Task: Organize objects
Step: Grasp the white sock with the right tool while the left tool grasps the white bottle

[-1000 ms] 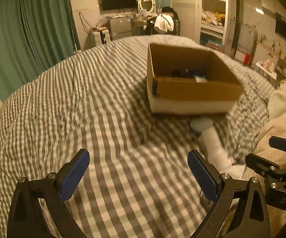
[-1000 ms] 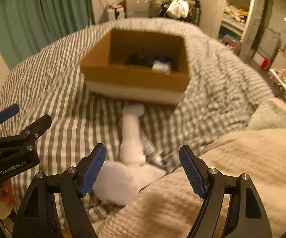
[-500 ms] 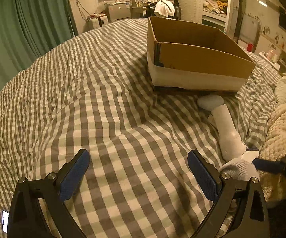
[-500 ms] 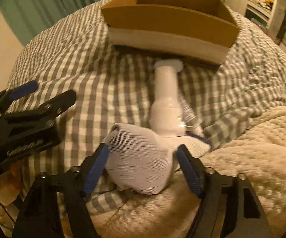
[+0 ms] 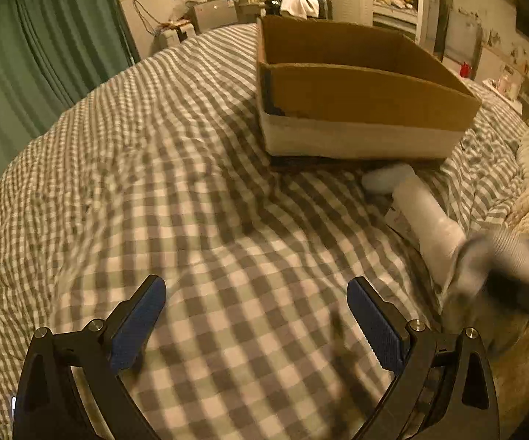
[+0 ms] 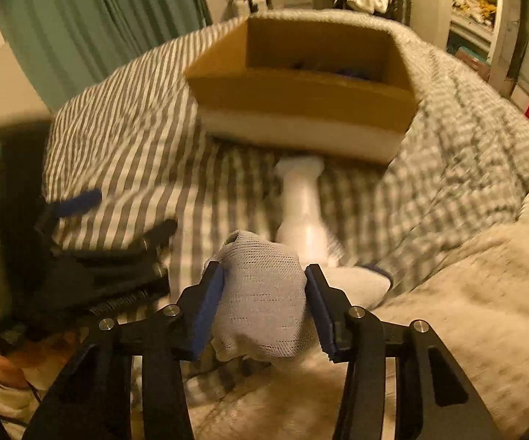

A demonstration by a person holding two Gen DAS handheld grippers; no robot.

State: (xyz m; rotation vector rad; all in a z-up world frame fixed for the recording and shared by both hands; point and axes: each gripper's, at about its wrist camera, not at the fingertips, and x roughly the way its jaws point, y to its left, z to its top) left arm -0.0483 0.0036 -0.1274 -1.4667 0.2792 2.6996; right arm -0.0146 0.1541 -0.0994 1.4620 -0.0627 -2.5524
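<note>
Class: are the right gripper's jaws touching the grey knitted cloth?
Touching. The right wrist view shows the right gripper with both blue pads against the grey knitted cloth after closing in.

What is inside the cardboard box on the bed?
In the right wrist view, the cardboard box shows only dark and blue shapes near its front wall, too blurred to name. The front wall covers the rest of the floor.

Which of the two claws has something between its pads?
The right claw: its pads squeeze the white knitted cloth. The left claw gapes over bare checked bedding.
</note>
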